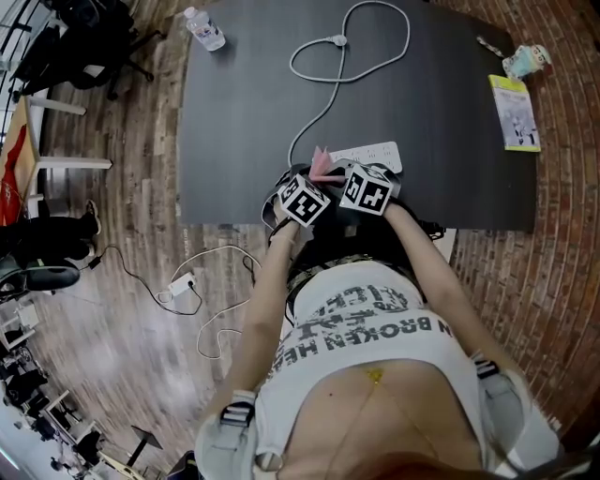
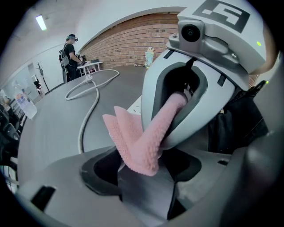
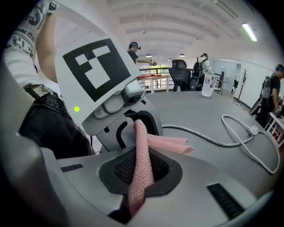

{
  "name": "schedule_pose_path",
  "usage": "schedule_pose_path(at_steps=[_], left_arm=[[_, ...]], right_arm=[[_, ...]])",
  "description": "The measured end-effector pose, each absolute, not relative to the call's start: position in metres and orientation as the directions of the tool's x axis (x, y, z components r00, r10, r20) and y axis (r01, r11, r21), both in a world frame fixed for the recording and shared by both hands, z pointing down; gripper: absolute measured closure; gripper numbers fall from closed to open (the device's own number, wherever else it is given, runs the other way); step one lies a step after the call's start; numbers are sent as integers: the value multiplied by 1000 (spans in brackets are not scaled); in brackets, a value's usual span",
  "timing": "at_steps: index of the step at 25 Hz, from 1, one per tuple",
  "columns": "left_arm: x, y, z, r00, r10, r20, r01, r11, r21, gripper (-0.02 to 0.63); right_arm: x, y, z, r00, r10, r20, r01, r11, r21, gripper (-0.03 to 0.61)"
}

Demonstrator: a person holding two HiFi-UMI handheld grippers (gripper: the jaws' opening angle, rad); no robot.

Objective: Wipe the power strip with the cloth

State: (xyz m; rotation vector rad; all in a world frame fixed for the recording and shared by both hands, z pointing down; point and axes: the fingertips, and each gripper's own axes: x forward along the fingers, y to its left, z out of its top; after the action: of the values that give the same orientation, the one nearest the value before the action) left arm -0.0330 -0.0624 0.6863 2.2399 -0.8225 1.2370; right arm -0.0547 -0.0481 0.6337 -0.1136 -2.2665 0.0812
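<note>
- The person's printed shirt [image 1: 375,328] fills the bottom of the head view, with both forearms reaching forward to the near edge of the dark worktop [image 1: 244,112].
- A water bottle [image 1: 204,28] lies at the far left corner, well apart from everything else.
- The left tool [image 2: 142,175] has its jaws closed on one end of the pink cloth [image 2: 142,142].
- The right tool [image 3: 137,195] faces the left one almost nose to nose, and its jaws are clamped on the other end. The cloth runs as a short band between them, with a loose fold sticking out sideways.
- The white power strip [image 1: 370,155] lies flat at the near edge, just beyond the two tools and more in front of the right one. Its long axis runs roughly along that edge. Its cable [image 1: 323,103] loops away to the far edge.
- A yellow-green booklet [image 1: 514,112] rests by the right edge.
- The cloth is held above the worktop and is not yet on the strip. The wipe probably calls for lowering it forward and stroking along the strip's length. The right hand looks the nearer.
- Only the head view shows the strip's lie. The two gripper views show the grips, but there the strip is mostly hidden behind the opposite tool.
</note>
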Motion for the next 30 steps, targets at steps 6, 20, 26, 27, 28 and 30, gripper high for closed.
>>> schedule_pose_path(at_steps=[6,20,26,27,28,30], left_arm=[[-34,-62,685,422,-283,861,-685,-721,99,330],[-33,-62,687,419,-281,863,-687,-720,99,328],[-34,-62,686,419,-282,863,-688,-719,99,328],[-34,-62,686,420,-282,863,-688,-719,100,328],[-33,-62,686,421,-281,863,-688,-719,101,328],[-33,-62,685,422,-280,862,-687,-719,103,328]], right_arm=[[-60,-44,639,-614,125,780,93,992,-85,561],[-57,-44,640,-617,89,782,54,996,-71,563],[-56,-44,640,-620,78,781,60,997,-52,562],[-55,-43,640,-618,78,782,64,997,-48,562],[-53,-43,640,-615,79,785,69,997,-45,561],[-49,-43,640,-612,79,787,75,996,-42,562]])
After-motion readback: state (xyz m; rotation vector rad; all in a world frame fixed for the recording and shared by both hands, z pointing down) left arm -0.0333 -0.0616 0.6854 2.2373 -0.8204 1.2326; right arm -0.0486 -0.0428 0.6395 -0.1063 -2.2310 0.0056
